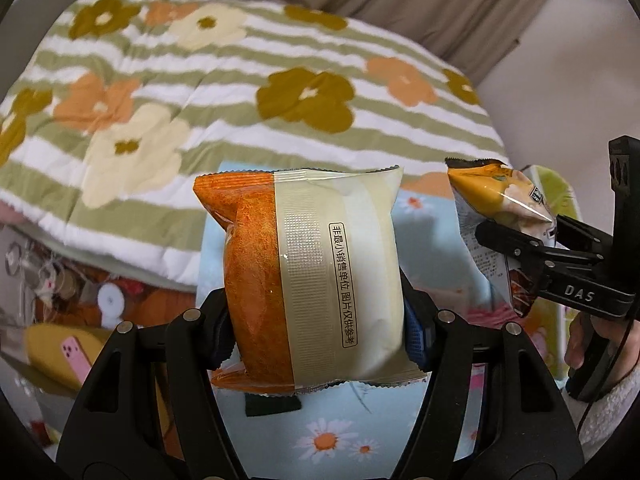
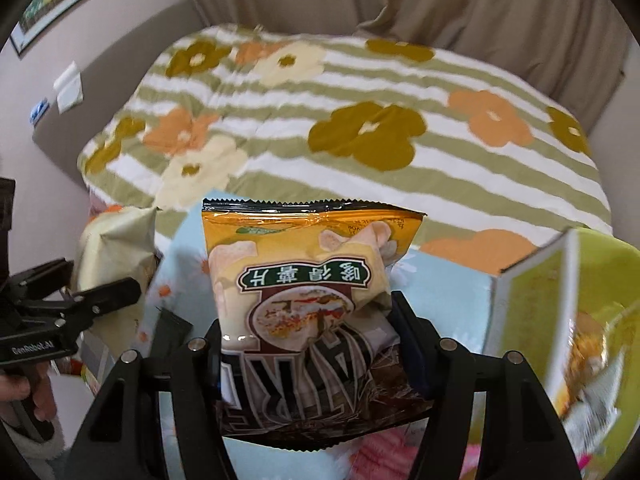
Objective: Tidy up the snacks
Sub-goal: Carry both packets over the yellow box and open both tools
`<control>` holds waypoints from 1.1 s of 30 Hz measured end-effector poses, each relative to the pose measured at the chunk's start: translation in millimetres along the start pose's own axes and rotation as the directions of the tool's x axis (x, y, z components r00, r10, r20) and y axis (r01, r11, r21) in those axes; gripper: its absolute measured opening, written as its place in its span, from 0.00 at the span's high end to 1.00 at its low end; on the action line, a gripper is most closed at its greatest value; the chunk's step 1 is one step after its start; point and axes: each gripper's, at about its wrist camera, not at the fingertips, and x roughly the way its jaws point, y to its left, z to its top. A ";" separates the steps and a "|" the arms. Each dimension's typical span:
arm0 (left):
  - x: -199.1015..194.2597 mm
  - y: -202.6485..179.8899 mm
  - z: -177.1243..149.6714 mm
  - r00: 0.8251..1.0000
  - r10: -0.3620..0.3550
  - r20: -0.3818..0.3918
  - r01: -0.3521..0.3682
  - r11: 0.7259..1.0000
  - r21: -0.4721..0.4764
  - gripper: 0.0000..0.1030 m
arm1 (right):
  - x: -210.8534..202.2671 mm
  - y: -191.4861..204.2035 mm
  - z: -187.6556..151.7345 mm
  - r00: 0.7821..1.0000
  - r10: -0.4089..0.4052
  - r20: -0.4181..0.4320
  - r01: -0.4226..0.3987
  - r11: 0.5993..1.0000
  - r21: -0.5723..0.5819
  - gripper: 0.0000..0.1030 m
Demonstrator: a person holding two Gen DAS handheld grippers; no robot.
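Observation:
My left gripper point(image 1: 316, 320) is shut on an orange and cream snack packet point(image 1: 312, 276) and holds it upright above a light blue floral cloth point(image 1: 332, 436). My right gripper point(image 2: 308, 344) is shut on a yellow and brown chip bag point(image 2: 304, 300), held up above the same cloth point(image 2: 444, 296). In the left wrist view the right gripper point(image 1: 520, 236) and its chip bag point(image 1: 492, 204) are at the right. In the right wrist view the left gripper point(image 2: 80, 292) and its cream packet point(image 2: 116, 248) are at the left.
A bed with a green-striped flowered quilt point(image 1: 240, 92) lies behind. A yellow-green box point(image 2: 560, 300) stands at the right of the cloth. Clutter and a pink phone point(image 1: 76, 356) lie at the lower left. Beige curtains point(image 2: 400, 0) hang at the back.

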 end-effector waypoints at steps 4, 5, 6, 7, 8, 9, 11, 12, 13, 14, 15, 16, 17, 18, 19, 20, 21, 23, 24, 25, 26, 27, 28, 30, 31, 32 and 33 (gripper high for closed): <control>-22.7 -27.3 12.6 0.999 -0.029 0.046 0.027 0.998 0.051 0.39 | -35.3 -6.9 -2.3 0.998 -0.013 0.059 0.010 0.999 0.051 0.41; -25.8 -34.5 14.5 0.998 -0.035 0.055 0.032 0.998 0.060 0.39 | -44.6 -10.7 -3.8 0.997 -0.018 0.071 0.014 0.998 0.063 0.41; -28.8 -43.1 16.8 0.997 -0.041 0.064 0.037 0.997 0.073 0.39 | -53.9 -15.4 -5.9 0.996 -0.023 0.085 0.017 0.997 0.076 0.41; -31.8 -52.9 18.8 0.996 -0.047 0.072 0.041 0.995 0.089 0.39 | -61.2 -19.8 -7.8 0.995 -0.027 0.097 0.019 0.996 0.084 0.41; -34.2 -64.4 20.5 0.995 -0.053 0.079 0.045 0.994 0.104 0.39 | -68.8 -25.2 -10.2 0.994 -0.030 0.109 0.020 0.995 0.093 0.41; -35.8 -74.9 21.3 0.995 -0.058 0.086 0.048 0.992 0.116 0.39 | -76.6 -31.8 -13.5 0.992 -0.033 0.121 0.020 0.995 0.102 0.41; -37.9 -100.6 22.1 0.993 -0.065 0.102 0.051 0.989 0.141 0.39 | -92.2 -48.6 -20.5 0.989 -0.041 0.144 0.023 0.993 0.120 0.41; -37.6 -113.4 21.5 0.992 -0.067 0.109 0.051 0.988 0.149 0.39 | -100.7 -61.6 -25.1 0.987 -0.046 0.154 0.026 0.991 0.130 0.41; -37.1 -128.0 20.8 0.991 -0.072 0.117 0.053 0.987 0.152 0.39 | -106.9 -71.3 -28.0 0.986 -0.052 0.158 0.031 0.990 0.137 0.41; -35.7 -143.5 19.6 0.989 -0.080 0.121 0.061 0.987 0.151 0.39 | -113.2 -82.1 -31.6 0.985 -0.059 0.161 0.036 0.989 0.143 0.41; -34.6 -156.7 17.7 0.988 -0.085 0.125 0.066 0.987 0.149 0.39 | -121.3 -97.4 -36.8 0.984 -0.066 0.167 0.042 0.988 0.146 0.41; -32.1 -176.3 15.9 0.988 -0.089 0.129 0.071 0.987 0.145 0.39 | -127.4 -107.6 -39.9 0.983 -0.069 0.168 0.044 0.988 0.148 0.41; -29.9 -189.1 15.0 0.987 -0.094 0.130 0.075 0.987 0.143 0.39 | -133.3 -119.8 -43.6 0.983 -0.074 0.169 0.048 0.988 0.150 0.41; -27.5 -205.5 13.2 0.986 -0.101 0.132 0.082 0.986 0.144 0.39 | -139.8 -132.7 -47.4 0.982 -0.081 0.173 0.055 0.987 0.149 0.41; -25.0 -222.9 11.3 0.985 -0.105 0.134 0.086 0.986 0.145 0.39 | -146.7 -147.4 -51.3 0.981 -0.088 0.176 0.062 0.987 0.146 0.41; -21.3 -241.0 9.1 0.985 -0.108 0.136 0.087 0.985 0.150 0.39 | -152.6 -160.3 -54.2 0.979 -0.095 0.179 0.069 0.987 0.145 0.41; -17.4 -257.1 7.2 0.985 -0.111 0.135 0.089 0.984 0.154 0.39 | -158.3 -173.1 -56.9 0.977 -0.103 0.184 0.077 0.986 0.145 0.41; -6.6 -291.3 2.3 0.985 -0.112 0.130 0.090 0.983 0.162 0.39 | -167.3 -198.3 -61.9 0.976 -0.109 0.190 0.081 0.986 0.148 0.41; -1.4 -304.6 0.0 0.986 -0.112 0.125 0.091 0.982 0.165 0.39 | -170.6 -210.0 -64.1 0.975 -0.108 0.193 0.079 0.985 0.152 0.41; 6.9 -322.1 -1.7 0.987 -0.115 0.114 0.095 0.981 0.170 0.39 | -173.5 -222.1 -66.7 0.975 -0.109 0.192 0.079 0.985 0.155 0.41; 12.9 -333.2 -2.6 0.988 -0.115 0.104 0.095 0.980 0.174 0.39 | -175.1 -231.5 -68.2 0.976 -0.110 0.189 0.080 0.984 0.158 0.41; 19.2 -343.8 -3.7 0.989 -0.111 0.094 0.093 0.979 0.180 0.39 | -176.2 -240.2 -69.7 0.976 -0.111 0.188 0.081 0.984 0.161 0.41; 28.1 -357.4 -3.2 0.991 -0.104 0.079 0.088 0.979 0.186 0.39 | -177.0 -247.9 -71.2 0.977 -0.107 0.187 0.076 0.983 0.165 0.41; 39.1 -371.6 -1.9 0.993 -0.097 0.065 0.083 0.978 0.193 0.39 | -175.8 -264.4 -72.6 0.979 -0.091 0.185 0.058 0.982 0.177 0.41; 46.6 -379.5 0.1 0.995 -0.089 0.055 0.076 0.977 0.200 0.39 | -176.6 -270.4 -74.5 0.979 -0.089 0.184 0.055 0.982 0.183 0.41; 53.2 -384.6 2.2 0.996 -0.079 0.049 0.067 0.976 0.207 0.39 | -175.6 -276.0 -75.3 0.980 -0.088 0.181 0.053 0.981 0.188 0.41; 59.3 -388.5 4.4 0.997 -0.069 0.044 0.059 0.976 0.210 0.39 | -172.4 -281.2 -75.0 0.981 -0.085 0.176 0.050 0.980 0.194 0.41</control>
